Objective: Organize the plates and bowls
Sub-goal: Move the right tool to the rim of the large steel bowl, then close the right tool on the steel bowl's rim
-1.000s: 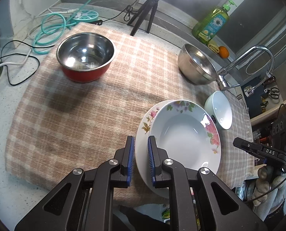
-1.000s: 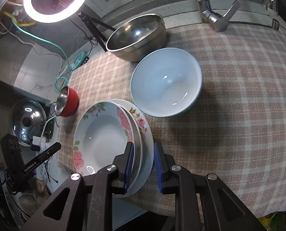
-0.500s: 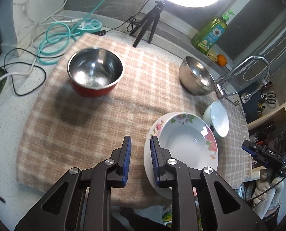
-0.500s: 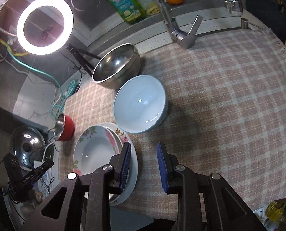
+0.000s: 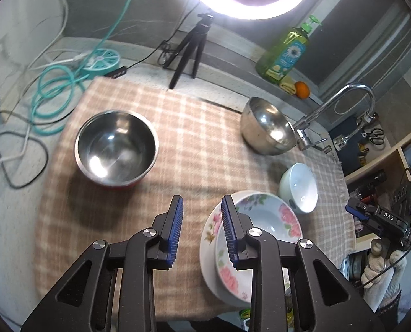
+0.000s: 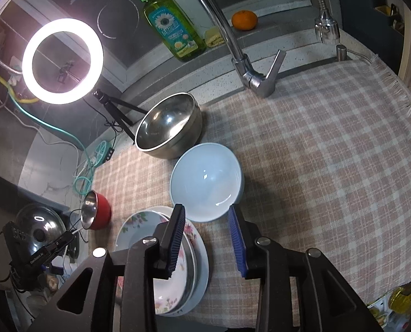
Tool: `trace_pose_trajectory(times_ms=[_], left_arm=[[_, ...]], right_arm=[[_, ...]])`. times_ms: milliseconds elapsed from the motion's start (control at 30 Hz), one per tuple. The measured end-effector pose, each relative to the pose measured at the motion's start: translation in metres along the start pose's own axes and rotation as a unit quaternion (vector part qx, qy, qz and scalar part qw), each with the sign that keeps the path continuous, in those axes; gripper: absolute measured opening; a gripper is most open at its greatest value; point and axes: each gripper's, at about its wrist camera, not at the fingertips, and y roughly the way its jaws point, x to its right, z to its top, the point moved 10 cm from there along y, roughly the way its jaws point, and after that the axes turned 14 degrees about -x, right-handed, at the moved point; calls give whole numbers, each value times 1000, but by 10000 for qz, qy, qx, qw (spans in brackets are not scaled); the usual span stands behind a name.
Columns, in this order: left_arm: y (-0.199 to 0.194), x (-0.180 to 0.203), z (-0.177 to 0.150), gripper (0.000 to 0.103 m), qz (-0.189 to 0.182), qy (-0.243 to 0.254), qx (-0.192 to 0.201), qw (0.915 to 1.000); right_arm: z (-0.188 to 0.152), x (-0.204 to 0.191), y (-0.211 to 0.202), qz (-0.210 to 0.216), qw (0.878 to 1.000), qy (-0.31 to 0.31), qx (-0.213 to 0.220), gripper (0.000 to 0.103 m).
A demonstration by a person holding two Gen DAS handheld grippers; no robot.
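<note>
Two floral plates (image 5: pixel 263 229) (image 6: pixel 142 229) lie stacked near the front edge of the checked cloth (image 5: pixel 194 138). My left gripper (image 5: pixel 201 207) hovers above the cloth just left of the stack, its jaws opening with nothing between them. My right gripper (image 6: pixel 205 218) hangs over the stack's right edge and the pale blue bowl (image 6: pixel 207 181) (image 5: pixel 299 186), jaws also opening and empty. A red bowl with a steel inside (image 5: pixel 117 148) (image 6: pixel 95 210) stands at the left. A steel bowl (image 5: pixel 267 127) (image 6: pixel 169 123) sits tilted at the back.
A tap (image 6: pixel 249 66) (image 5: pixel 335 110) rises at the cloth's back edge, with a green soap bottle (image 6: pixel 169 25) and an orange (image 6: pixel 244 20) on the ledge behind. A ring light on a tripod (image 5: pixel 191 47) and coiled teal hose (image 5: pixel 56 94) sit at the back left.
Both grippers let go of the stacked plates' rims, opened wider and rose away. The stack now lies flat on the cloth, and the view takes in more of the counter.
</note>
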Motion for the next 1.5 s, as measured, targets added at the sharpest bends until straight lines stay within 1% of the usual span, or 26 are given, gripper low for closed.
trace_pose_trajectory(times_ms=[100,200,400,533,633,667,700,733,867,1033,1167,1267,1400,1500], left_arm=[[5,9,10,27,-144,118,-75,9998],[13,18,21,27,-160,248,-163,9994],[31,43,43,27,-227,375,-296,9986],[47,60,64,27,-242,308,-359,9986],[62,72,76,27,-256,188,-486,9983],[67,76,80,29,-269,150,-524,9982],[74,81,84,34,-271,123,-561,9980],[79,83,87,36,-243,96,-582,9980],[102,94,100,36,-191,-13,-693,9974],[123,96,120,36,13,-161,-719,9973],[133,96,130,36,177,-217,-751,9968],[139,93,138,36,260,-312,-764,9962],[148,87,143,36,383,-348,-830,9952],[154,82,145,36,398,-408,-892,9944]], right_arm=[[7,-2,-1,-66,10000,6,66,32],[20,-3,-2,-131,9999,-43,103,32],[53,-5,8,-159,9996,-242,-7,32],[82,-6,23,-16,9988,-419,-260,32],[100,-6,36,53,9972,-551,-496,32],[105,-7,40,57,9965,-611,-564,32],[112,-7,45,44,9954,-701,-647,32],[116,-7,49,23,9946,-764,-700,32],[136,-7,66,-9,9915,-935,-900,32],[157,-5,89,188,9888,-873,-1198,32],[164,-7,106,346,9864,-788,-1401,33],[168,-11,113,435,9853,-765,-1466,33],[171,-14,122,335,9839,-857,-1534,33],[170,-18,129,124,9822,-1050,-1553,33]])
